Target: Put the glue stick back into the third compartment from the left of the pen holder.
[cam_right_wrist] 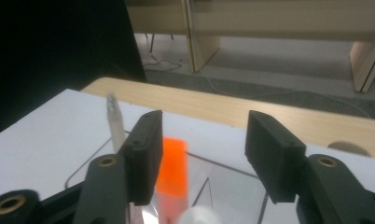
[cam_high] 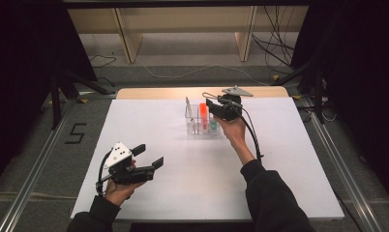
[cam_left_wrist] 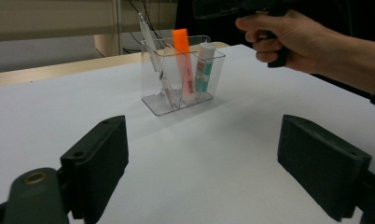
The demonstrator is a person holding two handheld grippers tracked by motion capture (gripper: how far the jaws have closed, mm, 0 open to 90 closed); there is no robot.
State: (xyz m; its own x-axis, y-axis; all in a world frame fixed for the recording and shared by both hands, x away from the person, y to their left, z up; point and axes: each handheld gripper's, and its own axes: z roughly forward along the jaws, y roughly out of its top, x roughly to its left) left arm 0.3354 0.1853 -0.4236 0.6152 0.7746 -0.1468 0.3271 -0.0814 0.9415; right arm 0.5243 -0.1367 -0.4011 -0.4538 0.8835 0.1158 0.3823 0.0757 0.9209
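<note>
**Hovering over the organiser, jaws empty**

Hanging above the clear organiser point(cam_high: 202, 126) near the table's point(cam_high: 279, 193) far edge, right gripper point(cam_right_wrist: 202, 156) spread wide, gripping nothing. Sitting upright in their compartments already: orange marker point(cam_left_wrist: 182, 56), white tube point(cam_left_wrist: 205, 65), clear pen point(cam_left_wrist: 150, 46). Looking like a drop-off done or a pick not begun. Waiting near the front edge, left gripper point(cam_left_wrist: 202, 172) gaping, empty.

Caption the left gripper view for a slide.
Open left gripper faces a clear holder with an orange marker.
</note>
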